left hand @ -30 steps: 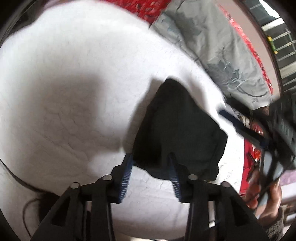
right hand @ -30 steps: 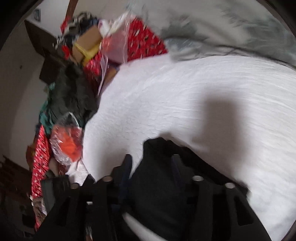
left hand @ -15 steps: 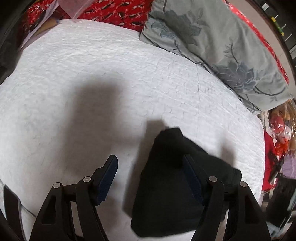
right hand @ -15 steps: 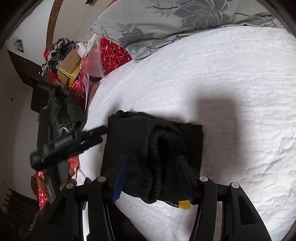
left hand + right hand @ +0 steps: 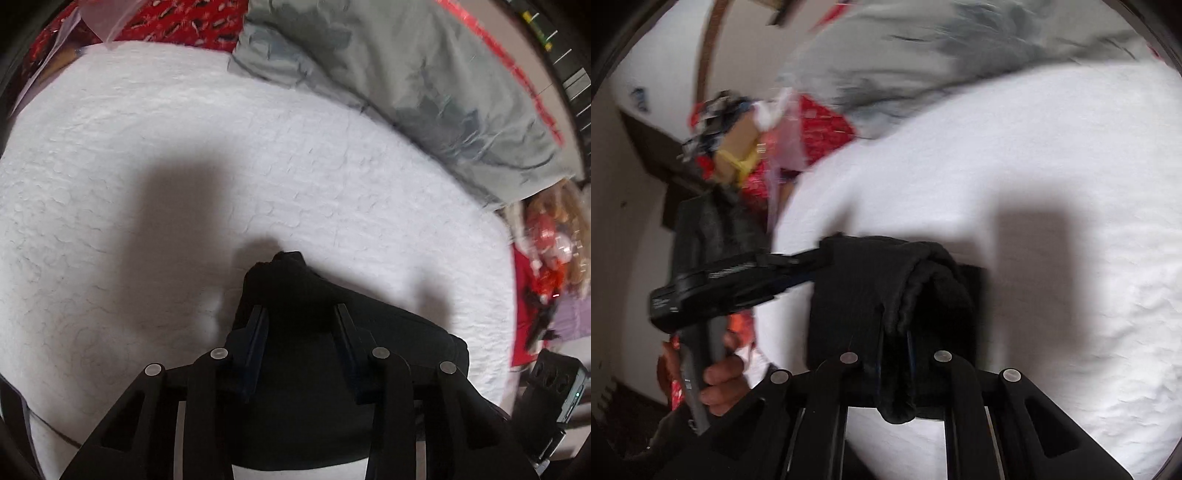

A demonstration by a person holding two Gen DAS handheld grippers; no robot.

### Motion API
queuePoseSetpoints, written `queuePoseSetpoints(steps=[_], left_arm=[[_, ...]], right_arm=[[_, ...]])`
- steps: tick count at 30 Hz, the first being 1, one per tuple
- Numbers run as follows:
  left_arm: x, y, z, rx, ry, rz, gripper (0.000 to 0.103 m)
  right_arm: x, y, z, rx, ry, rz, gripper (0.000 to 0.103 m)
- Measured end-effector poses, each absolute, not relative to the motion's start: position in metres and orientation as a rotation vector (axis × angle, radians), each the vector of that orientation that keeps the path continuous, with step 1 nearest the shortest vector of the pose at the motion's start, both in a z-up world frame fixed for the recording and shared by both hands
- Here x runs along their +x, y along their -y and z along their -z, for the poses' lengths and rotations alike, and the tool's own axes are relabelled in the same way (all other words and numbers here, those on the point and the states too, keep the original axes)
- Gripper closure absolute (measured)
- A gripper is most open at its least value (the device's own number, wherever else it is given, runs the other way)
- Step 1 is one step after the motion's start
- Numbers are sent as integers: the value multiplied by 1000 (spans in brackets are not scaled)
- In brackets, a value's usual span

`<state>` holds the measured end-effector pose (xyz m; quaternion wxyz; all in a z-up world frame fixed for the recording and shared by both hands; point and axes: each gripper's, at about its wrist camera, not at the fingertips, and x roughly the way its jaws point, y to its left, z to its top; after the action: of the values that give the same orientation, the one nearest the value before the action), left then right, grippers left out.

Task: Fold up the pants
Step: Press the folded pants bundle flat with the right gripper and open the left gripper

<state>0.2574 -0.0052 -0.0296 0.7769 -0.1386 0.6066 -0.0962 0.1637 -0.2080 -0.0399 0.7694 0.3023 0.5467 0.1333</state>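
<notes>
The black pants lie folded into a thick bundle on the white bedspread. My left gripper is over the bundle's left end, its jaws a hand's width apart with fabric between them, not pinching it. In the right wrist view the pants show as a rolled stack. My right gripper is shut on the bundle's thick folded edge. The left gripper shows there too, held by a hand, touching the bundle's far side.
A grey flowered pillow lies at the head of the bed. Red patterned bedding and clutter sit beyond the bedspread. A pile of boxes, bags and clothes stands beside the bed on the left.
My left gripper has moved onto the bundle and its jaws have narrowed. My right gripper has closed on the bundle's folded edge. Both views blur from motion.
</notes>
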Motion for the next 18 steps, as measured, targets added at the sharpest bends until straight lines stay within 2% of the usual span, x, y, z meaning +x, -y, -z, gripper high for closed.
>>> queuePoseSetpoints(steps=[3, 5, 8, 9, 11, 13, 18], left_arm=[[260, 12, 33, -259, -1308, 177, 68], [258, 13, 29, -251, -1295, 174, 67], [243, -1, 17, -269, -1287, 190, 49], [236, -8, 13, -284, -1276, 201, 40], [217, -23, 5, -312, -1249, 211, 31], [199, -31, 9, -347, -1244, 229, 26], [173, -34, 41, -352, -1324, 221, 25]], right_arm=[[157, 215, 68, 720, -1231, -263, 92], [159, 211, 67, 721, -1211, -273, 87], [161, 212, 60, 762, -1199, -296, 84], [160, 215, 55, 790, -1182, -313, 81], [156, 224, 46, 822, -1130, -319, 61], [149, 232, 40, 829, -1094, -285, 51], [141, 229, 54, 821, -1146, -211, 50]])
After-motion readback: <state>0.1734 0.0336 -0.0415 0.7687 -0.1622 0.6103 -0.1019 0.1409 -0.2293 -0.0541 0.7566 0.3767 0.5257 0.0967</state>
